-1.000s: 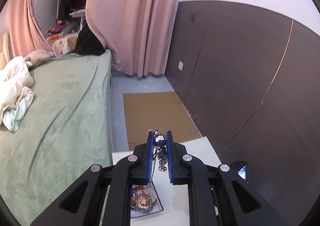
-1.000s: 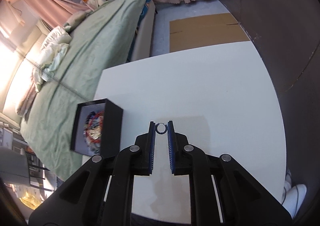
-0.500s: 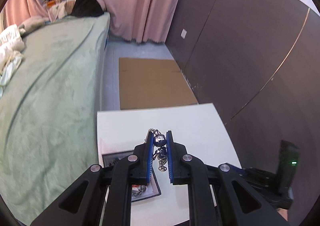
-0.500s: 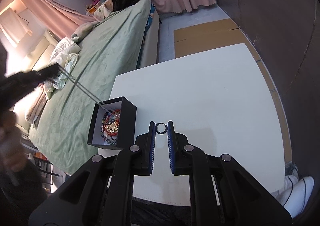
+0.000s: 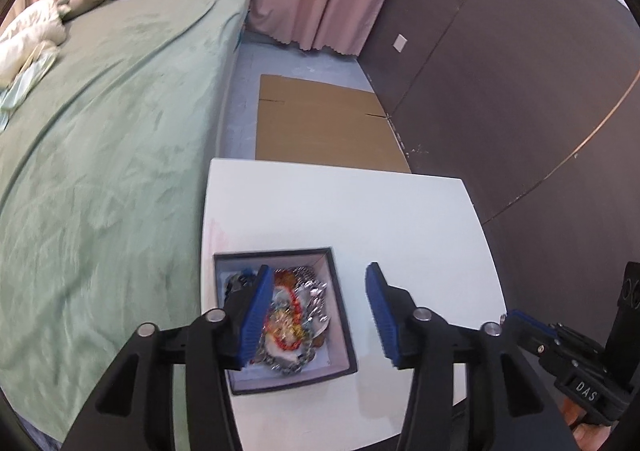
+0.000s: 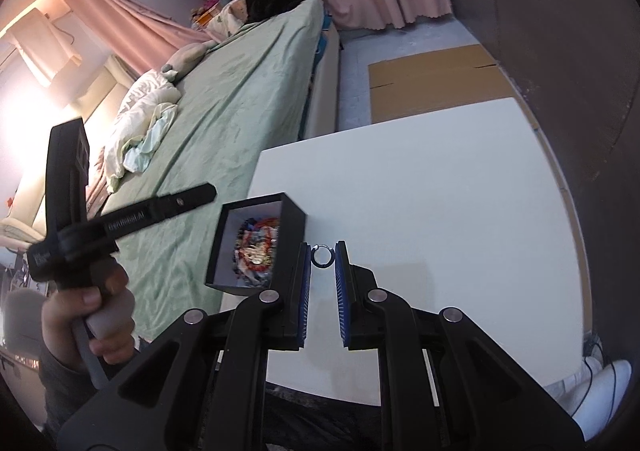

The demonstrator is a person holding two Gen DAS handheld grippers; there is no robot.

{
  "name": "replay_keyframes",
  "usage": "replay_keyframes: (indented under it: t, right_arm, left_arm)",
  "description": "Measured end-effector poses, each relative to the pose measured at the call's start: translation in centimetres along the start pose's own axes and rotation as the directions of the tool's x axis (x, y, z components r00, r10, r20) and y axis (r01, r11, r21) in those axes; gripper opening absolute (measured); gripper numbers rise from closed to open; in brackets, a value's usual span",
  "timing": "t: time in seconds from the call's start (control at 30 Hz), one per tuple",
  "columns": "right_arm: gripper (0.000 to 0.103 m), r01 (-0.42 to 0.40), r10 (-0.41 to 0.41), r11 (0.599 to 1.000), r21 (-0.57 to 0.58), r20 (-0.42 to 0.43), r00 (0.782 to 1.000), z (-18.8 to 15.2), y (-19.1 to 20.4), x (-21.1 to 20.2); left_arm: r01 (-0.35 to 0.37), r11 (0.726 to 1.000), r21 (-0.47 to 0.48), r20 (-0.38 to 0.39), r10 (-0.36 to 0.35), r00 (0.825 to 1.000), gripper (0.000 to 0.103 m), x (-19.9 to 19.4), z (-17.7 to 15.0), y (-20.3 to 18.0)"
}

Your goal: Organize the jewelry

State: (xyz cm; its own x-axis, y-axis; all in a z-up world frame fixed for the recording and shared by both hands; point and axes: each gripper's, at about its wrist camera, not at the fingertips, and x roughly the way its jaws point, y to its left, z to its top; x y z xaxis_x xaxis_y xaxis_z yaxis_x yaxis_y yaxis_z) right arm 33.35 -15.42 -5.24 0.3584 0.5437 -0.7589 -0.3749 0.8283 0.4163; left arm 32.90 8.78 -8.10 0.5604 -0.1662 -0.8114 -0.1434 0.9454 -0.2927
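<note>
Your box [image 5: 340,315] sits on the table [image 5: 360,211] near its left edge, jewelry [image 5: 296,323] piled inside. Bed [image 5: 100,131] lies left of the table, cardboard [image 5: 324,123] on the floor beyond it.

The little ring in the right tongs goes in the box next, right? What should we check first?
1. Ring held between the right tongs: ok.
2. Box open: ok.
3. Left tongs open and holding nothing: ok.
4. Left tongs out of the way: not ok, they hang right over the box.
5. Room left among the jewelry: cannot tell, it looks piled.
6. Box sitting flat on the table: ok.
</note>
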Motion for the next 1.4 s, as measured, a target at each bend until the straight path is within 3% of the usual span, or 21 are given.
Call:
replay_keyframes:
  t: [0.07, 0.2, 0.5, 0.77, 0.83, 1.0, 1.2, 1.4]
  right_arm:
    - [0.013, -0.008, 0.008, 1.0, -0.014, -0.007, 1.0, 0.3, 0.8, 0.7]
    - [0.013, -0.029, 0.029, 0.999, -0.026, -0.027, 0.999, 0.8, 2.1, 2.0]
    - [0.013, -0.085, 0.081, 0.995, -0.058, -0.075, 0.994, 2.0, 5.4, 5.1]
    - [0.015, -0.087, 0.078, 0.994, -0.07, -0.115, 0.99, 3.5, 7.4, 8.5]
    - [0.036, -0.075, 0.066, 0.995, -0.06, -0.138, 0.988, 3.8, 7.4, 9.5]
    - [0.073, -0.048, 0.042, 0.997, -0.061, -0.101, 0.994, 3.9, 7.3, 8.6]
    - [0.088, -0.018, 0.014, 0.998, -0.054, -0.069, 0.997, 2.4, 6.9, 5.9]
    - [0.094, -0.002, 0.001, 1.0, -0.021, -0.039, 0.999, 0.4, 6.1, 2.8]
  left_arm:
    - [-0.008, 1.0, -0.011, 0.017, 0.008, 1.0, 0.077, -0.6, -0.4, 0.6]
    - [0.0, 0.999, -0.041, 0.048, 0.002, 0.999, 0.093, -2.0, -1.5, 2.0]
    - [-0.038, 0.992, -0.119, 0.094, 0.049, 0.994, 0.094, -5.2, -3.6, 5.3]
    - [-0.041, 0.984, -0.171, 0.132, 0.065, 0.989, 0.094, -7.9, -5.2, 7.1]
    - [-0.04, 0.982, -0.183, 0.14, 0.066, 0.988, 0.094, -8.4, -5.4, 7.3]
    - [-0.018, 0.98, -0.198, 0.15, 0.048, 0.988, 0.094, -9.1, -5.8, 7.4]
    - [0.019, 0.981, -0.194, 0.17, 0.014, 0.985, 0.094, -9.6, -6.2, 6.5]
    - [0.077, 0.984, -0.163, 0.176, -0.048, 0.983, 0.094, -10.3, -6.8, 4.8]
